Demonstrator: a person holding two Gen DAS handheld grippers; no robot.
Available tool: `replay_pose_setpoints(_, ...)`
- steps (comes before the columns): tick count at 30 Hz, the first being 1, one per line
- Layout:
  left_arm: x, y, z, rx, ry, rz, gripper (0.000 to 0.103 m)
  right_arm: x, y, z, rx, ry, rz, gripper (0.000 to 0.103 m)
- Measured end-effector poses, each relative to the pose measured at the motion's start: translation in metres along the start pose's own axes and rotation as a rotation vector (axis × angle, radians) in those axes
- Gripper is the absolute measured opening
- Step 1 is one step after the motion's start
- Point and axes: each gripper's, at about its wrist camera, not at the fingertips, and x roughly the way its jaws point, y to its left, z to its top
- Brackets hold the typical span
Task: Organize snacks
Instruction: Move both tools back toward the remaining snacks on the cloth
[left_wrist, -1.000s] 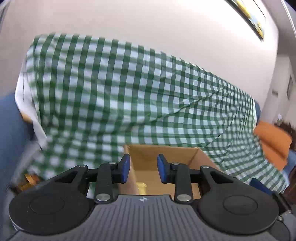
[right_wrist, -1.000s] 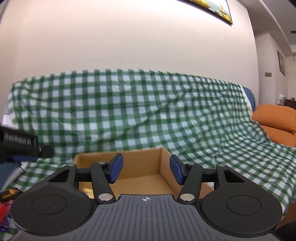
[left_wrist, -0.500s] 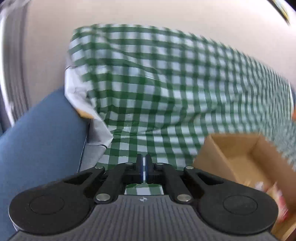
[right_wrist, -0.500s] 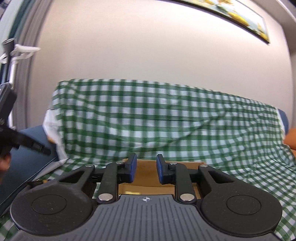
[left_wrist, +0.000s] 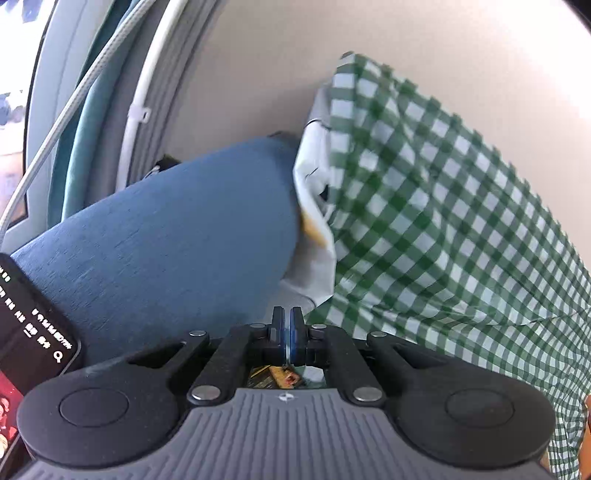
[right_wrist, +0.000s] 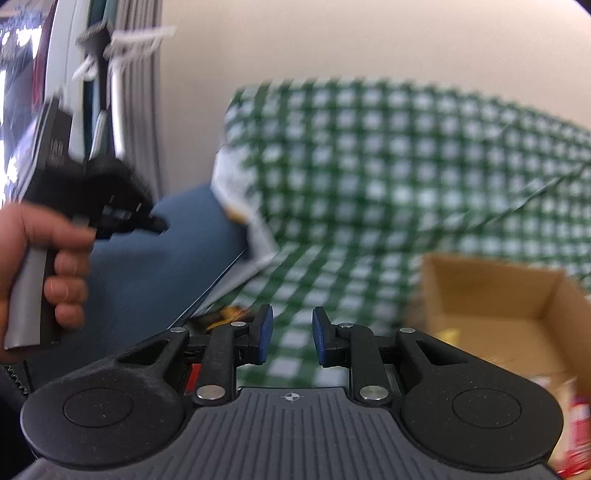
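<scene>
My left gripper (left_wrist: 287, 336) is shut, its blue pads pressed together with nothing between them. It points at the seam between a blue sofa arm (left_wrist: 166, 251) and the green checked cloth (left_wrist: 443, 229). A dark and yellow snack wrapper (left_wrist: 275, 376) shows just under its fingers. My right gripper (right_wrist: 291, 336) stands narrowly open over the checked cloth (right_wrist: 369, 166), with nothing in the gap. An open cardboard box (right_wrist: 491, 295) sits to its right, with red and white snack packs (right_wrist: 576, 424) blurred at the box's near end. More wrappers (right_wrist: 225, 315) lie left of the right gripper's fingers.
A hand (right_wrist: 48, 266) holds the left gripper (right_wrist: 157, 223) at the left of the right wrist view. A phone (left_wrist: 26, 325) with a lit screen is at the lower left. Curtains and a white cable (left_wrist: 140, 92) hang behind the sofa arm.
Both views have swung left, and the box has slid to the right and out of the left wrist view. The left jaws have shut. The right jaws have narrowed to a small gap.
</scene>
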Motion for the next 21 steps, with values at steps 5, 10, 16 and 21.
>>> replay_pose_setpoints(5, 0.003, 0.01, 0.002, -0.035, 0.018, -0.001, 0.002, 0.06, 0.045, -0.01, 0.009, 0.142, 0.039, 0.031)
replay_pose_setpoints(10, 0.006, 0.014, 0.002, -0.043, 0.023, 0.0, 0.002, 0.123, 0.071, -0.024, 0.057, 0.304, 0.068, 0.058)
replay_pose_setpoints(16, 0.014, 0.016, 0.002, -0.036, 0.049, 0.005, 0.002, 0.161, 0.078, -0.035, 0.096, 0.4, 0.096, 0.054)
replay_pose_setpoints(21, 0.02, 0.012, 0.0, -0.023, 0.07, 0.002, 0.002, 0.147, 0.06, -0.037, 0.105, 0.389, 0.171, 0.012)
